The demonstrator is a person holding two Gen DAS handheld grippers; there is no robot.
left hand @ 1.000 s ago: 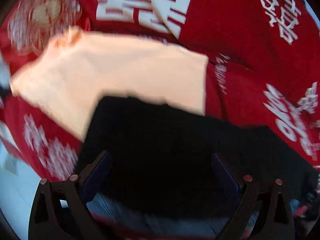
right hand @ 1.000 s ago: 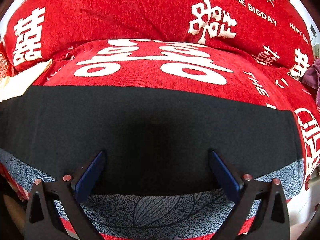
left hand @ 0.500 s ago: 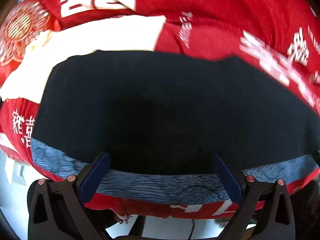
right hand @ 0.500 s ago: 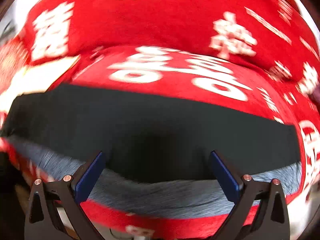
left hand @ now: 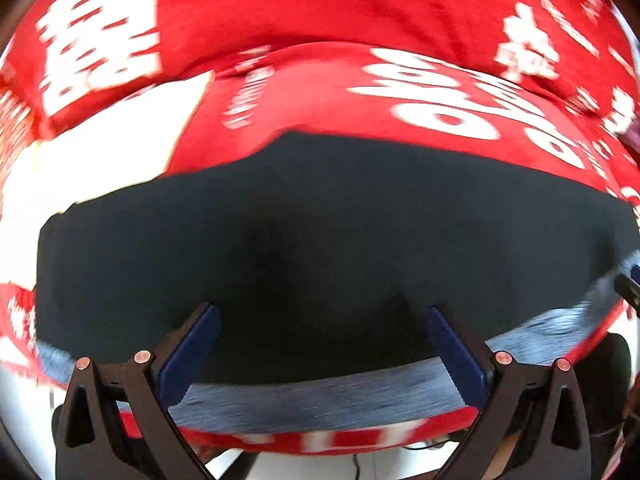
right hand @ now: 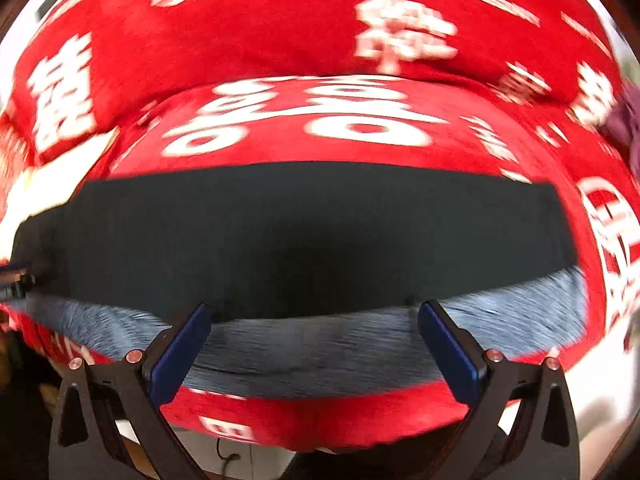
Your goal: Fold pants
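Red cover (left hand: 340, 12) w/ white characters fills the background in left wrist view; black pants (left hand: 320, 248) lie flat across it, over a grey-blue patterned cloth (left hand: 320, 400), a cream cloth (left hand: 100, 152) to the far left. Left gripper (left hand: 324, 344) is spread wide, fingers over the pants' near edge, nothing pinched. Right wrist view, blurred: same pants (right hand: 312, 232) on the red cover (right hand: 280, 40), grey-blue cloth (right hand: 320, 348) nearer. Right gripper (right hand: 316, 340) also spread wide, just at the pants' near edge.

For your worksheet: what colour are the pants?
Black pants, clearest in the right wrist view.
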